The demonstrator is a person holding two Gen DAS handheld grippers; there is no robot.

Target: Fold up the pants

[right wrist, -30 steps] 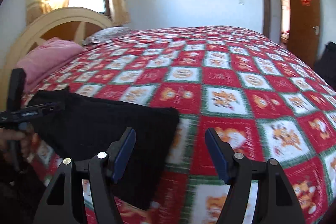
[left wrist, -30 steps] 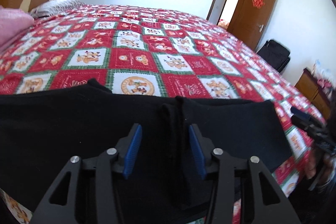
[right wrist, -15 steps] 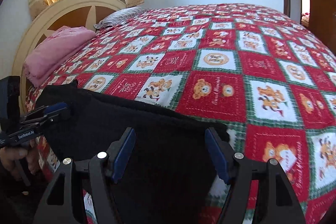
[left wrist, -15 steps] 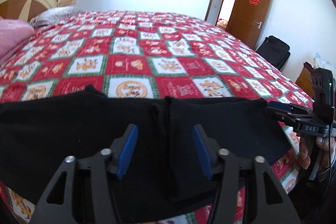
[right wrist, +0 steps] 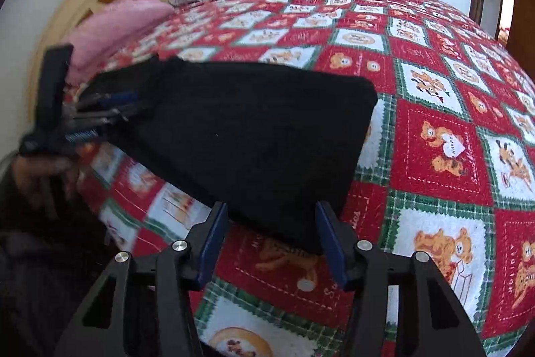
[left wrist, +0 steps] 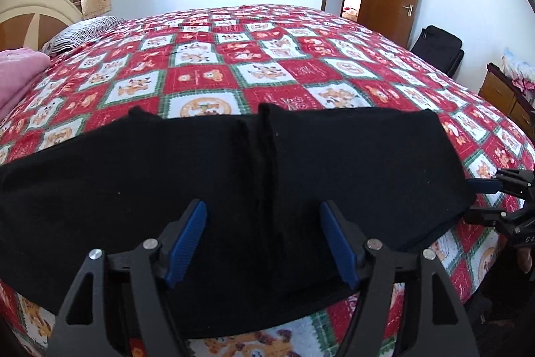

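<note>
Pants [left wrist: 234, 189], black, lie flat across near edge of bed [left wrist: 267, 56], on red/white/green checked cover w/ bear prints. Left claw [left wrist: 264, 240] spread wide, nothing between blue pads; it hangs over pants' middle, central fold line running from gap toward 12 o'clock. Right claw [right wrist: 272, 243] also wide, empty, at pants' near corner: cloth edge sits just past pad tips, 11–12 o'clock; can't tell if touching. In left view right claw [left wrist: 501, 199] shows at 3 o'clock by pants' end. Pink blanket [right wrist: 117, 25] at 10 o'clock by headboard.
</note>
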